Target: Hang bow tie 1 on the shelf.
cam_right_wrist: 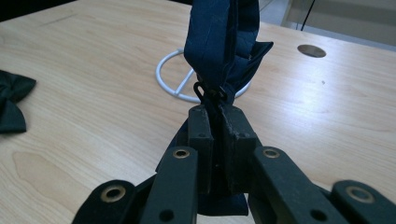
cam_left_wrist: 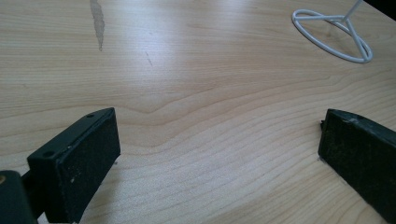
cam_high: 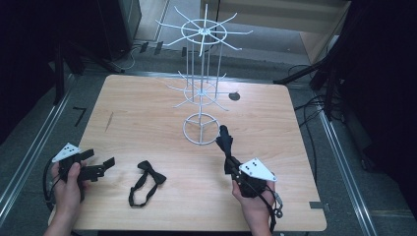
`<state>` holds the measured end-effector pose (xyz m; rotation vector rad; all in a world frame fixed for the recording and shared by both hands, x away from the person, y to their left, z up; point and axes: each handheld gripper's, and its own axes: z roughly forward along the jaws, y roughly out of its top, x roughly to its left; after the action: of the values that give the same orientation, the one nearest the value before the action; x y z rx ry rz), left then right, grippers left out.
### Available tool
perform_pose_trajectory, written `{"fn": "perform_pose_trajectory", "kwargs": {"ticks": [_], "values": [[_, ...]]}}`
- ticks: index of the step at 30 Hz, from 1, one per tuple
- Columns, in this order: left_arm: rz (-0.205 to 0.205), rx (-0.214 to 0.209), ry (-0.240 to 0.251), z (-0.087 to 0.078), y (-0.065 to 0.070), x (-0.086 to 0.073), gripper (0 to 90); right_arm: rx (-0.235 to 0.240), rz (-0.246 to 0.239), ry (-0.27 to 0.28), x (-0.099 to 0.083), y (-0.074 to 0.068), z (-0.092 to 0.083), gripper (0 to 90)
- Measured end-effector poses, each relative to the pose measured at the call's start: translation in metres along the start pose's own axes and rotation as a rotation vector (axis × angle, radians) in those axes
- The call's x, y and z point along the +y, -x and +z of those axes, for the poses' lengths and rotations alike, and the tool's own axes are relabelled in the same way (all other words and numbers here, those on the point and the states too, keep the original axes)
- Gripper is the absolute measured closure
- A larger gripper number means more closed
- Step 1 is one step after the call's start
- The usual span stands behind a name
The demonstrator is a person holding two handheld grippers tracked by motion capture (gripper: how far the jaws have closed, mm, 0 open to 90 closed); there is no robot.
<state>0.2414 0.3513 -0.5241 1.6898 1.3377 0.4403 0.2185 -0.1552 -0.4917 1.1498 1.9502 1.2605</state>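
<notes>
At the table's near left corner, your left gripper (cam_high: 101, 165) rests low over the wood, its jaws spread wide with nothing between them; in the left gripper view the two black pads (cam_left_wrist: 88, 158) frame bare tabletop (cam_left_wrist: 196, 93), with a pale scrape (cam_left_wrist: 97, 21) in the wood ahead and the rack's ring foot (cam_left_wrist: 334, 35) at the far right.

Just right of that gripper, a black bow tie (cam_high: 149, 174) lies flat on the table, its strap looped toward you; it is apart from both grippers. The right gripper view catches one wing of it (cam_right_wrist: 11, 100) at its left edge.

In the middle, a white wire display rack (cam_high: 201, 88) stands upright on its ring base, two tiers of hooked arms fanning out from the centre pole.

At the right, your right gripper (cam_high: 230, 156) has its jaws clamped tight on a dark blue bow tie (cam_high: 225, 140), held off the table and rising from the jaws toward the rack's base. The right gripper view shows the pads (cam_right_wrist: 233, 140) pinching the fabric (cam_right_wrist: 224, 42) at its small black clasp (cam_right_wrist: 205, 93), with cloth hanging below the jaws too. A round dark hole (cam_high: 234, 96) in the tabletop sits behind, right of the rack.
</notes>
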Motion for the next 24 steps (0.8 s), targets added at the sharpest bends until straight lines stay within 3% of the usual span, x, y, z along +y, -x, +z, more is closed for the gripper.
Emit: {"fn": "perform_pose_trajectory", "kwargs": {"ticks": [24], "values": [[-0.004, -0.005, 0.01, -0.001, -0.001, 0.0, 0.0, -0.054, 0.056, 0.05, 0.031, 0.027, -0.011, 84.7]]}}
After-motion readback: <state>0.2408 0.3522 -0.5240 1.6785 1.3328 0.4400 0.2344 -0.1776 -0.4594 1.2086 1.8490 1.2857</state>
